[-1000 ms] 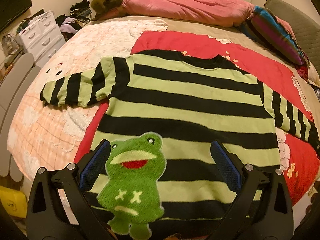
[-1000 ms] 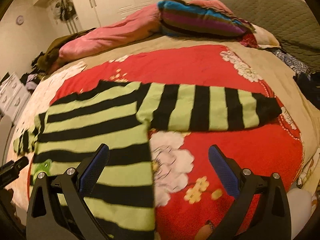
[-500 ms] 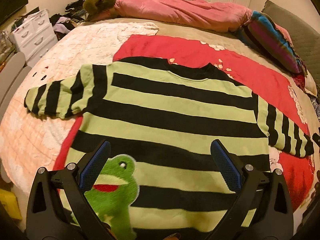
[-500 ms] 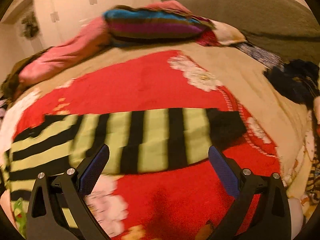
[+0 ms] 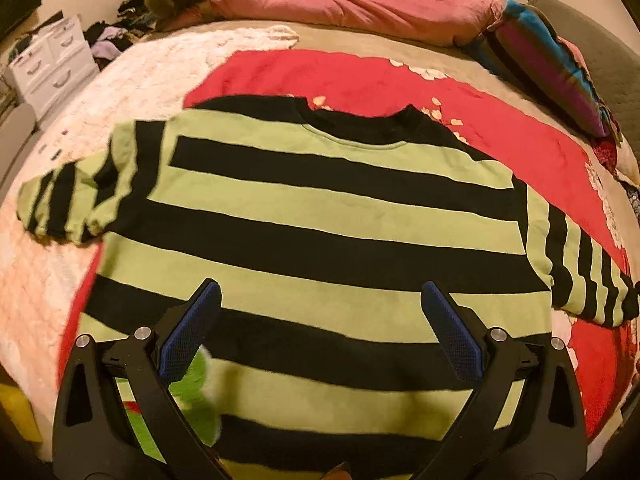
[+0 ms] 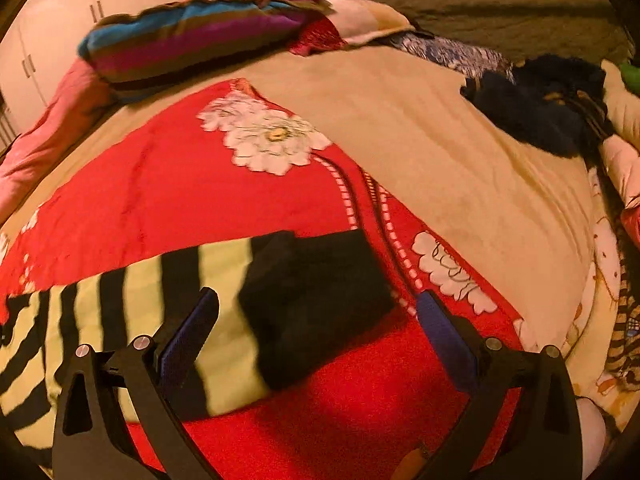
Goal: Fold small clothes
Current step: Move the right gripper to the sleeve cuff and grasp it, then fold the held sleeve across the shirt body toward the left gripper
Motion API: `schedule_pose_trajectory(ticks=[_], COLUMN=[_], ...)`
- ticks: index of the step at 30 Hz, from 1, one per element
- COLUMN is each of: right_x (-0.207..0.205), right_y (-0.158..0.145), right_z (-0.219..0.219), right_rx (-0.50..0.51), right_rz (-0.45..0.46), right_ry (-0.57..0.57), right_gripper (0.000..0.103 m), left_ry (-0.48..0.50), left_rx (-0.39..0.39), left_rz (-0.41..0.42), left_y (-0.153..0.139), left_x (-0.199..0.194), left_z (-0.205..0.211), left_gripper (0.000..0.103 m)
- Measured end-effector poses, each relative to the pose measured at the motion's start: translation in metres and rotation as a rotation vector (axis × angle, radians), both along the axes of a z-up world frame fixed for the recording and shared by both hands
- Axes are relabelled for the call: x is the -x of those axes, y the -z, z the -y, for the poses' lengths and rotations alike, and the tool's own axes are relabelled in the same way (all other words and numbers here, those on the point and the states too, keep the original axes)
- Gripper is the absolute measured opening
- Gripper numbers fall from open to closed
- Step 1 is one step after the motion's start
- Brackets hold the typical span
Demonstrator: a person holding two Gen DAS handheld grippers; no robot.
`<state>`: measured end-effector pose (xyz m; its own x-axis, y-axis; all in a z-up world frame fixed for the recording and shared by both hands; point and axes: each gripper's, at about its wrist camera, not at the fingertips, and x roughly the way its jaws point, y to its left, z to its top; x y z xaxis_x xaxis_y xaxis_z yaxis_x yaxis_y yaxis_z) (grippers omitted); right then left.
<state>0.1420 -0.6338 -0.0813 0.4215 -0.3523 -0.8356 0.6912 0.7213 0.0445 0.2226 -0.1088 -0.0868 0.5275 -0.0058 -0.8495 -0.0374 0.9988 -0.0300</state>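
Observation:
A small green-and-black striped sweater [image 5: 320, 216] lies flat on the bed, collar away from me, both sleeves spread out. A fuzzy green frog patch [image 5: 192, 396] sits near its lower left hem. My left gripper [image 5: 320, 316] is open and empty, low over the sweater's lower body. In the right wrist view the right sleeve [image 6: 160, 312] ends in a black cuff [image 6: 316, 300]. My right gripper [image 6: 318, 324] is open and empty, with the cuff between its fingers and just ahead.
The sweater lies on a red flowered blanket [image 5: 400, 80] over a beige sheet [image 6: 460, 160]. A pink quilt [image 5: 352, 4] and a striped pillow [image 6: 192, 40] lie at the far side. Dark clothes [image 6: 540, 100] lie at right. White drawers [image 5: 52, 64] stand left.
My left gripper has moved forward over the sweater, so the frog patch slid under its left finger. My right gripper has swung right along the sleeve and closed in on the black cuff.

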Motion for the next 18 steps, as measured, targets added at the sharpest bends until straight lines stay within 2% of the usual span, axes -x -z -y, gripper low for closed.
schedule_pose_trajectory(ticks=[4, 7, 9, 14, 15, 16, 17, 18], right_x=[-0.01, -0.015, -0.016, -0.015, -0.015, -0.016, -0.015, -0.014], right_y=[0.016, 0.027, 0.03, 0.035, 0.034, 0.033, 0.031, 0.029], right_z=[0.02, 0.025, 0.026, 0.023, 0.021, 0.019, 0.017, 0.018], right_rx=[-0.071, -0.103, -0.108, -0.176, -0.169, -0.166, -0.167, -0.18], right_rz=[0.001, -0.02, -0.023, 0.036, 0.035, 0.04, 0.049, 0.063], right_ry=[-0.017, -0.013, -0.01, -0.016, -0.024, -0.038, -0.05, -0.058], right_gripper=[0.099, 0.099, 0.099, 0.098, 0.092, 0.077, 0.07, 0.056], left_ry=[0.004, 0.02, 0.031, 0.018, 0.023, 0.026, 0.028, 0.031], left_rx=[0.022, 0.014, 0.0, -0.001, -0.002, -0.013, -0.019, -0.023], left_rz=[0.011, 0.051, 0.042, 0.072, 0.079, 0.084, 0.083, 0.08], left_y=[0.016, 0.029, 0.038, 0.038, 0.038, 0.038, 0.039, 0.04], left_x=[0.002, 0.007, 0.008, 0.008, 0.009, 0.009, 0.008, 0.008], left_z=[-0.004, -0.01, -0.016, -0.026, -0.026, -0.026, -0.026, -0.027], left_gripper=[0.094, 0.094, 0.094, 0.094, 0.094, 0.094, 0.094, 0.094])
